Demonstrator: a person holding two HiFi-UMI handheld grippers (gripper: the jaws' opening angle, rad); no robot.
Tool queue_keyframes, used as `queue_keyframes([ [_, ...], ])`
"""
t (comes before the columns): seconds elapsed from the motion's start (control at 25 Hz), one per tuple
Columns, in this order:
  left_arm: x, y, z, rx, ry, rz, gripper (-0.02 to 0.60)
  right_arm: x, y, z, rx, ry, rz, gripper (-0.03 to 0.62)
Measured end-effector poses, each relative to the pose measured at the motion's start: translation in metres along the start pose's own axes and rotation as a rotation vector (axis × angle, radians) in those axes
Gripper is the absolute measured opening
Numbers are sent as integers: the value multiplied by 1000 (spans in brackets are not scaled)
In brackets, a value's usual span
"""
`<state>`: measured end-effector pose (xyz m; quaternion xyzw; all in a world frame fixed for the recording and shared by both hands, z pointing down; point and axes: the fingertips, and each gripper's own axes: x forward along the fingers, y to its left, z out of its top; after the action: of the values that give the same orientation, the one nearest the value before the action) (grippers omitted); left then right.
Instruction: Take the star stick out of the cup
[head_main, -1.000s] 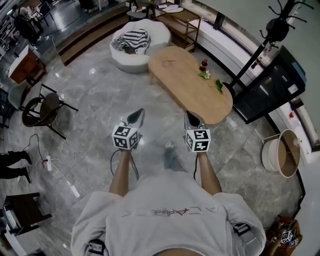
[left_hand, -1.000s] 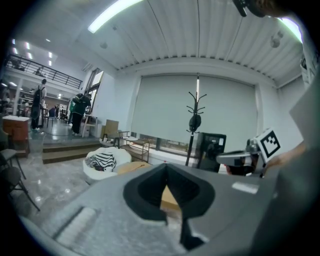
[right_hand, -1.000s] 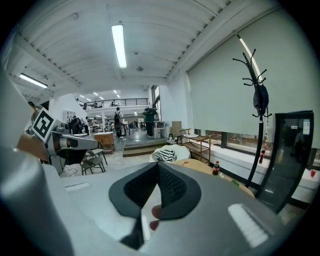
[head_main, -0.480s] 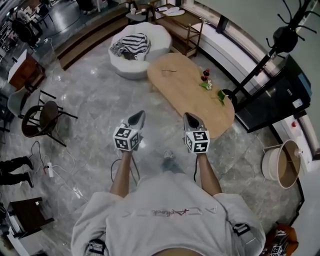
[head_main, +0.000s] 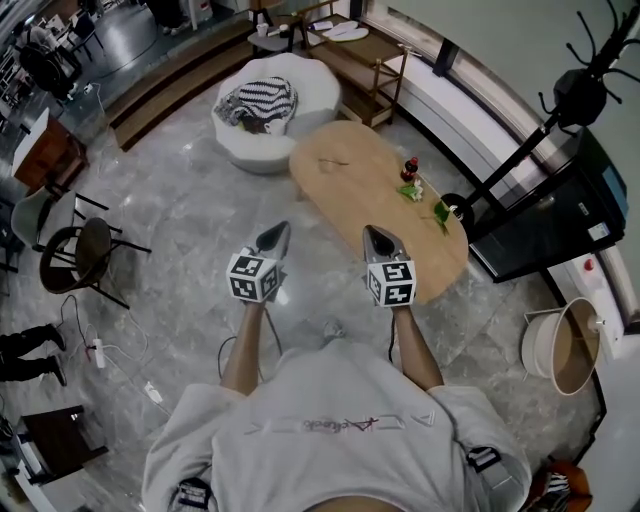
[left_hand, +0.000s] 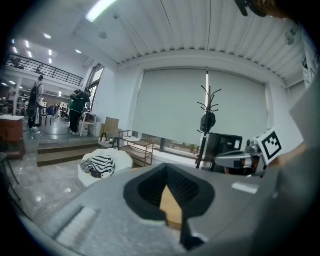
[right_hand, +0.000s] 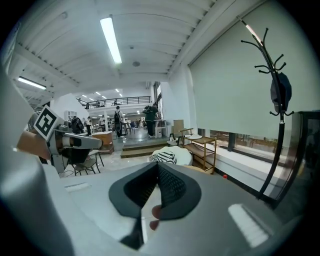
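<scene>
Pale wood forms the oval tabletop (head_main: 350, 185), where a small dark bottle with a red cap (head_main: 408, 168) stands beside white flowers (head_main: 414, 190) and green leaves (head_main: 439, 213) near its far right edge. At this range the things there are too small to tell whether the star stick and its cup are among them, or which way the stick points. A person (head_main: 335, 400) on the grey marble floor (head_main: 180, 210) holds the left gripper (head_main: 278, 231) and right gripper (head_main: 372, 236) side by side short of the tabletop, each with its jaws together on nothing. A round white tub (head_main: 536, 335) to the right shows a brown inside. Red lettering (head_main: 330, 425) on the grey shirt (head_main: 300, 465) is unreadable.
</scene>
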<state>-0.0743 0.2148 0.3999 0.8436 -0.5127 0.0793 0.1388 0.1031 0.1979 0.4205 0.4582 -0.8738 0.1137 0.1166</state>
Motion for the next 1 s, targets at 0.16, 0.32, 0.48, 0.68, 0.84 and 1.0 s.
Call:
queue_keyframes([
  [0.16,29,9,13,6,-9,7,0,24,-20,8,-11,4,14,3],
  [0.32,43,17,15,14,-9,18,0,43,-29,12,-23,2,36,3],
  [0.48,47,22,5,7,8,31,0,55,-32,9,-25,9,52,3],
  [0.68,46,28,3,0,18,46,0,62,-28,7,-21,14,73,3],
  [0.84,51,32,6,8,18,47,0,70,-29,7,-20,16,83,3],
  [1.0,63,34,6,8,18,47,0,78,-38,4,-17,26,83,3],
])
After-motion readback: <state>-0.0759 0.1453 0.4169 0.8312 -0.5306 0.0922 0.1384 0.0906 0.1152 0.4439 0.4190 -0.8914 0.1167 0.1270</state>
